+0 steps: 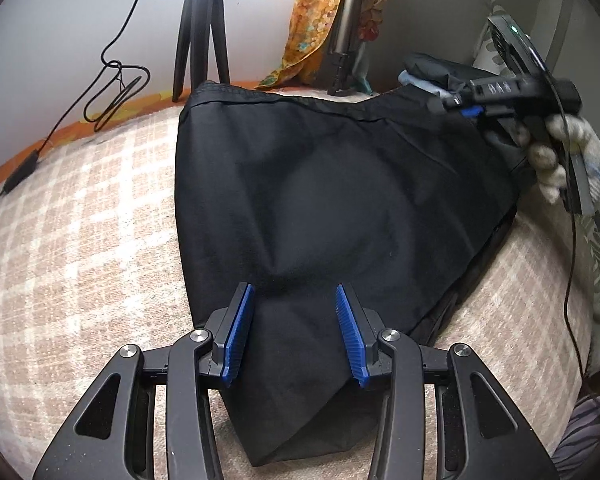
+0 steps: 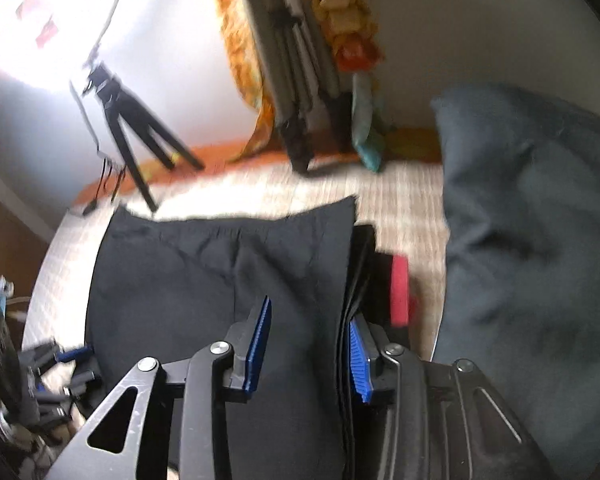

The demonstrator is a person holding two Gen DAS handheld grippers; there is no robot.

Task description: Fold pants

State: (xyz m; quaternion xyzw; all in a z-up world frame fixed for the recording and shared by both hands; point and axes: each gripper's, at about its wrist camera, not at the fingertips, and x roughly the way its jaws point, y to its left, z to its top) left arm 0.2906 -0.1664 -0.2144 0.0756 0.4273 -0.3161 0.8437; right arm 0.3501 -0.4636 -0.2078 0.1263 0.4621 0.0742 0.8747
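Note:
Black pants (image 1: 320,180) lie folded on a plaid blanket (image 1: 80,220), waistband toward the far side. My left gripper (image 1: 294,292) hovers over their near, narrow end, blue pads apart, cloth spread beneath and between them without being pinched. My right gripper (image 1: 464,110), held by a gloved hand (image 1: 560,160), is at the pants' far right corner. In the right wrist view the pants (image 2: 180,272) fill the middle. The right gripper (image 2: 309,312) stands open over their layered right edge, and no pad presses the cloth. The left gripper (image 2: 72,354) shows blurred at lower left.
A black tripod (image 1: 200,32) and a looped cable (image 1: 116,88) stand at the blanket's far edge. Orange patterned cloth (image 1: 312,20) hangs behind. A dark grey garment (image 2: 532,220) lies to the right of the pants, with a red object (image 2: 400,292) between them.

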